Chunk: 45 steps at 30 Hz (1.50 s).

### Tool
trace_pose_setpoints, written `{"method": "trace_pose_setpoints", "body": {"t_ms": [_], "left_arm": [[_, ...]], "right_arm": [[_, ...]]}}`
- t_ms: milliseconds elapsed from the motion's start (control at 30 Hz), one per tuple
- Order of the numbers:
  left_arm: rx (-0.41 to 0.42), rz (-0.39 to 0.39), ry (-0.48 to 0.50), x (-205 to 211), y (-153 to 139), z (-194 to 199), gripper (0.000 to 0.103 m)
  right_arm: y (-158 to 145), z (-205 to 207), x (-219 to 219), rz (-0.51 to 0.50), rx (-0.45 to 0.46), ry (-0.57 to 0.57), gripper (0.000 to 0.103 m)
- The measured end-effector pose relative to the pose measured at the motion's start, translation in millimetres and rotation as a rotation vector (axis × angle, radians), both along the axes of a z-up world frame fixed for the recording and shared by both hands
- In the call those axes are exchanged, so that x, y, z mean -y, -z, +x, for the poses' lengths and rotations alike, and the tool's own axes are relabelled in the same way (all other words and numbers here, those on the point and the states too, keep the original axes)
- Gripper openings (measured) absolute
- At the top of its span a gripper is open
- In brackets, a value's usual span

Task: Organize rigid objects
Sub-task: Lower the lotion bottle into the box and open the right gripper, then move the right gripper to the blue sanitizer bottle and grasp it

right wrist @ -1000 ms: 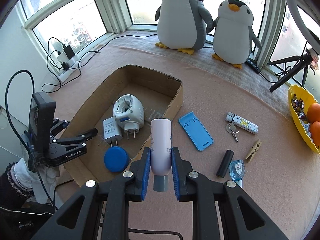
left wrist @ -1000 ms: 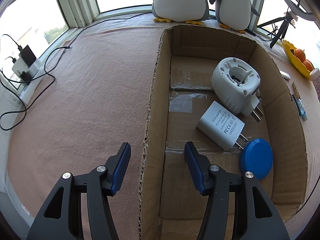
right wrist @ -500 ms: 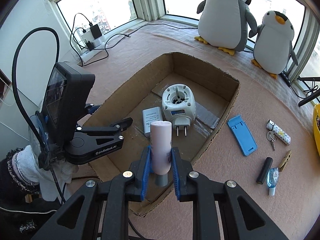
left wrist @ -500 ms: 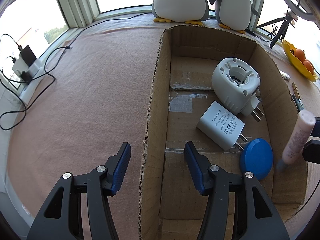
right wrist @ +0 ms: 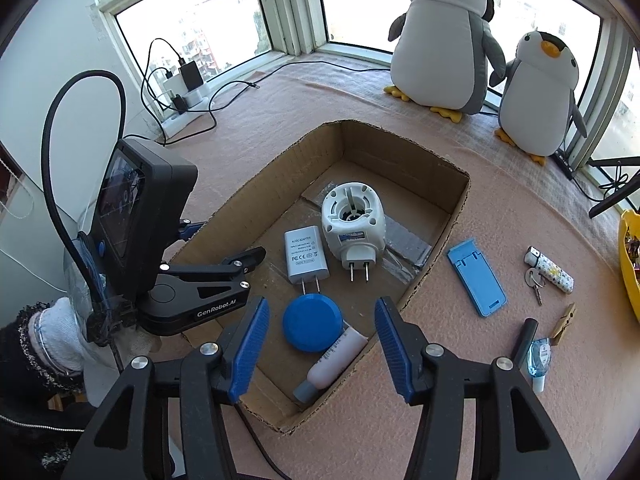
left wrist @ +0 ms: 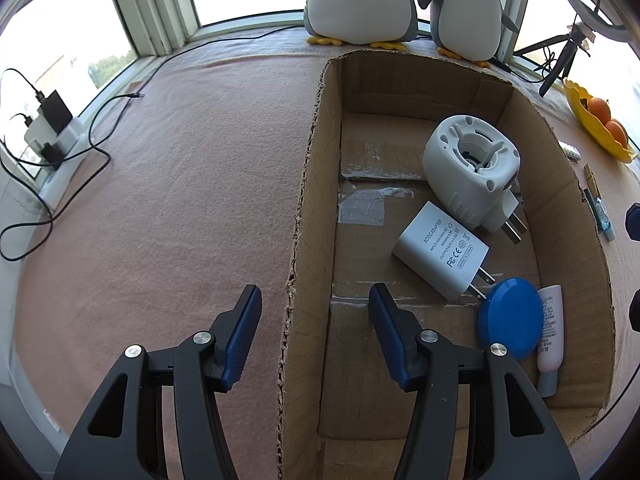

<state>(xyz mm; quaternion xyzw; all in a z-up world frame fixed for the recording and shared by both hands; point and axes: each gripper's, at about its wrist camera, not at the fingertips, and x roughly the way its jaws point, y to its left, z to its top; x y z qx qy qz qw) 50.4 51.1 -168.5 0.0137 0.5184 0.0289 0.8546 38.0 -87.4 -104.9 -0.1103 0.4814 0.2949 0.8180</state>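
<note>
An open cardboard box (right wrist: 400, 148) holds a white plug-in device (right wrist: 354, 224), a white AC adapter (right wrist: 305, 258), a blue disc (right wrist: 312, 326) and a pinkish tube with a grey cap (right wrist: 336, 358). The tube lies free on the box floor beside the disc, near the front corner. My right gripper (right wrist: 320, 308) hovers above that corner. Its jaws are opening, with nothing between the pads. My left gripper (left wrist: 314, 320) stands open astride the box's left wall (left wrist: 308, 200), its pads clear of the cardboard. The same tube (left wrist: 550, 332) shows by the disc (left wrist: 510, 318).
On the pink cloth right of the box lie a blue phone stand (right wrist: 476, 278), a patterned lighter (right wrist: 550, 268) with keys (right wrist: 534, 280), a clothespin (right wrist: 564, 320), a black cylinder (right wrist: 526, 336) and a small blue bottle (right wrist: 538, 356). A yellow fruit bowl (right wrist: 628, 264) sits far right. Two plush penguins (right wrist: 440, 40) stand by the window.
My right gripper carried the tube over the box, then spread its jaws. The tube dropped and now lies on the box floor beside the blue disc. The left gripper has not moved.
</note>
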Motion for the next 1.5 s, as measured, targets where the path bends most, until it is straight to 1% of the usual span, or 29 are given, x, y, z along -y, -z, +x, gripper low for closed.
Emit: {"method": "trace_pose_setpoints", "body": {"t_ms": [133, 333, 433, 567, 667, 800, 1000, 1133, 1333, 1500], "left_arm": [[0.0, -0.001, 0.0, 0, 0, 0, 0.056], [0.001, -0.001, 0.0, 0, 0, 0, 0.056], [0.0, -0.001, 0.0, 0, 0, 0, 0.056], [0.0, -0.001, -0.001, 0, 0, 0, 0.056], [0.0, -0.001, -0.001, 0, 0, 0, 0.056], [0.0, 0.0, -0.001, 0, 0, 0, 0.056], [-0.003, 0.006, 0.001, 0, 1, 0, 0.056], [-0.003, 0.006, 0.001, 0, 1, 0, 0.056], [-0.004, 0.003, -0.002, -2, 1, -1, 0.056], [-0.005, 0.001, -0.002, -3, 2, -2, 0.056]], "right_arm": [[-3, 1, 15, 0.008, 0.006, 0.037, 0.051], [-1, 6, 68, 0.049, -0.013, 0.156, 0.051], [5, 7, 101, 0.038, -0.001, 0.232, 0.052], [13, 9, 142, 0.022, -0.01, 0.31, 0.052], [17, 11, 165, -0.026, 0.007, 0.362, 0.052], [25, 17, 188, -0.026, -0.003, 0.407, 0.052], [38, 31, 193, -0.06, -0.015, 0.396, 0.051], [49, 42, 189, -0.077, -0.038, 0.371, 0.044], [63, 56, 181, -0.12, -0.061, 0.343, 0.039], [71, 65, 179, -0.147, -0.072, 0.334, 0.037]]}}
